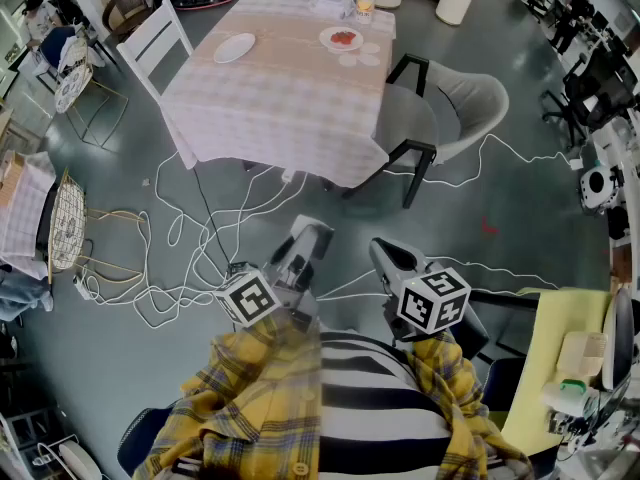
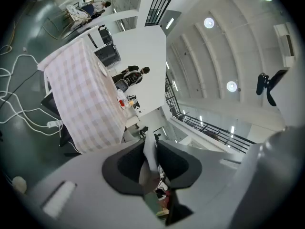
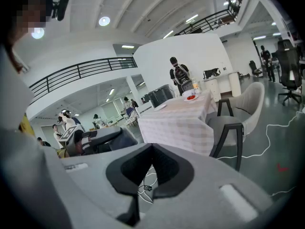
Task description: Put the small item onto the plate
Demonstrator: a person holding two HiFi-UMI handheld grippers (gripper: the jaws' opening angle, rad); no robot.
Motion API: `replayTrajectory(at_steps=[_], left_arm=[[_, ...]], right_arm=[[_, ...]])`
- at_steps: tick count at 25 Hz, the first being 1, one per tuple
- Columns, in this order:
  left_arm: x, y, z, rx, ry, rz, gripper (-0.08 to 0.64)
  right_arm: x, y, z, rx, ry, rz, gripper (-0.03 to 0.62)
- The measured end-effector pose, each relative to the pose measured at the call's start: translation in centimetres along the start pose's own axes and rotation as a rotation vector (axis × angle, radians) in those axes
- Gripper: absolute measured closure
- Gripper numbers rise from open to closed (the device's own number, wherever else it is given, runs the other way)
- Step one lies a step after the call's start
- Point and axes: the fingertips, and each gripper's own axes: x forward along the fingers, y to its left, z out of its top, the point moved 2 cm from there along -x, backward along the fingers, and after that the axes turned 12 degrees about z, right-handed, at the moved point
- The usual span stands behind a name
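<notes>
The small white item [image 2: 150, 147] is not on the surface [image 1: 280, 98]. It sits pinched between the jaws of the left gripper [image 1: 308, 236] as a thin pale strip, its long axis running along the jaws and its tip poking just past them; what it is made of I cannot tell. The right gripper [image 1: 385, 253] hangs beside the left, jaws pressed together on nothing. Both are held low in front of the person, well short of the surface, with bare floor and loose white cables [image 1: 200, 258] in between. The move turns on this: the target lies straight ahead and far, not below. An empty white plate [image 1: 235, 48] rests at the far left of the checked cloth, and a second plate [image 1: 342, 38] holding something red rests at the far right. Which one the task means I cannot tell, though the empty one seems likelier, and it lies on the loaded gripper's side. The near edge of the surface is open. A white chair [image 1: 150, 43] guards the left side and a grey chair [image 1: 450, 103] the right, so the approach is probably straight in, stepping over the cables, then a long reach across the cloth.
</notes>
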Motion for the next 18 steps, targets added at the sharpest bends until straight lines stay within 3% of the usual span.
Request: replayTrajectory(at_steps=[18], left_arm=[[0.16, 0.11, 0.46, 0.015, -0.02, 0.018, 0.486]], right_arm=[[-0.12, -0.25, 0.34, 0.018, -0.023, 0.011, 0.591]])
